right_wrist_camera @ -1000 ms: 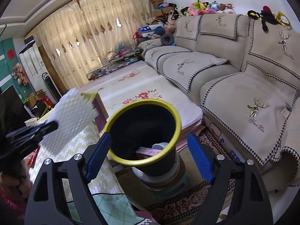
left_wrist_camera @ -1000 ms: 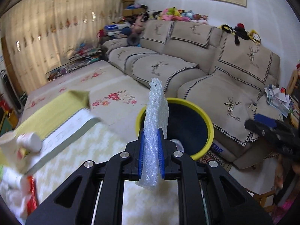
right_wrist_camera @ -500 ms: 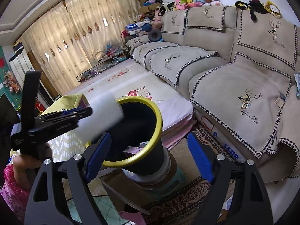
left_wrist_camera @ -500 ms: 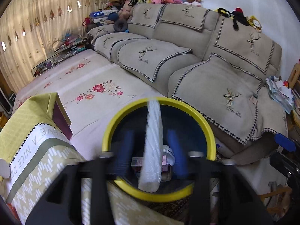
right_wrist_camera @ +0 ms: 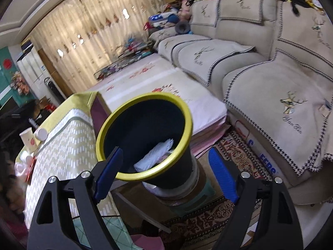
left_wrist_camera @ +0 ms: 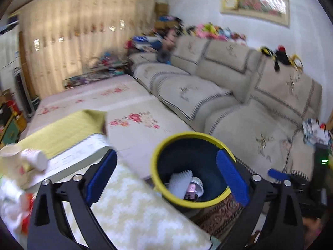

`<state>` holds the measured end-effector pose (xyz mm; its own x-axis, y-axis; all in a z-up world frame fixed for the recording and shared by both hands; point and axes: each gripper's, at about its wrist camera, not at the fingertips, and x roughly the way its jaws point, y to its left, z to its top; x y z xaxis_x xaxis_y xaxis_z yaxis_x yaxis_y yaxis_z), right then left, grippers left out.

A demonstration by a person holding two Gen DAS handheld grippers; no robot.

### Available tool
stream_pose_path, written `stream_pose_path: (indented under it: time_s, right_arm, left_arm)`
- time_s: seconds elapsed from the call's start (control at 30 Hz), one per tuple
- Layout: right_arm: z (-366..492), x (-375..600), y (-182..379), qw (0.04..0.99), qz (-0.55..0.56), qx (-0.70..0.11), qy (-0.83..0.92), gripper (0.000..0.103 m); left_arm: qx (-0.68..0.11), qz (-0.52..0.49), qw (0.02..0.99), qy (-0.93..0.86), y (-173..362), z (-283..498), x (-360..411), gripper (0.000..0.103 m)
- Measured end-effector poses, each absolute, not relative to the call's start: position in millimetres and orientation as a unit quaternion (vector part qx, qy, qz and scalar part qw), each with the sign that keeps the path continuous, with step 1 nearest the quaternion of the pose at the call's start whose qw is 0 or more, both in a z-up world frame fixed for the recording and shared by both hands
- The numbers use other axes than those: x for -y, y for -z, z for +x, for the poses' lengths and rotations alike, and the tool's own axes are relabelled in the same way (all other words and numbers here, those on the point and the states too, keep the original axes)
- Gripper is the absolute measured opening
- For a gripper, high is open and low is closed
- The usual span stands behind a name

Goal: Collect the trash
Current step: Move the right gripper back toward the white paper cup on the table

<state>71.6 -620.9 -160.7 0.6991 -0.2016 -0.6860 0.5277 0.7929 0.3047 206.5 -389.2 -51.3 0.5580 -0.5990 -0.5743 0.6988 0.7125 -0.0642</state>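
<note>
A black trash bin with a yellow rim [left_wrist_camera: 155, 156] stands beside the table; it also shows in the right wrist view [right_wrist_camera: 188, 120]. A white foam sheet [left_wrist_camera: 180, 182] lies inside it, also seen in the right wrist view [right_wrist_camera: 154, 154], on top of other trash. My left gripper [left_wrist_camera: 166, 179] is open and empty above the bin's near rim. My right gripper [right_wrist_camera: 166, 176] is open and empty just in front of the bin. A paper cup [left_wrist_camera: 31, 158] and wrappers [left_wrist_camera: 12, 198] lie on the table at the left.
The table with a yellow-white patterned cloth [left_wrist_camera: 133, 212] is at the left, also in the right wrist view [right_wrist_camera: 66, 145]. A beige sofa [right_wrist_camera: 270, 66] runs along the right. A floral mat [left_wrist_camera: 133, 108] and a patterned rug [right_wrist_camera: 245, 145] cover the floor.
My left gripper opened and let go of the foam sheet, which dropped into the bin. The left gripper then pulled back and up. The right gripper stayed open.
</note>
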Motion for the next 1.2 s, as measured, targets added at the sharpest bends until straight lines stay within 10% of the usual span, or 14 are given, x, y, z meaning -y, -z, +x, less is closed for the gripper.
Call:
stream_pose_path:
  time_s: [1.2]
  right_arm:
    - [266.2, 334.2, 100.5, 0.923, 0.131, -0.357, -0.056, 0.08]
  left_arm:
    - [-0.251, -0.03, 0.964, 0.084, 61.8, 167.8, -7.7, 0.098]
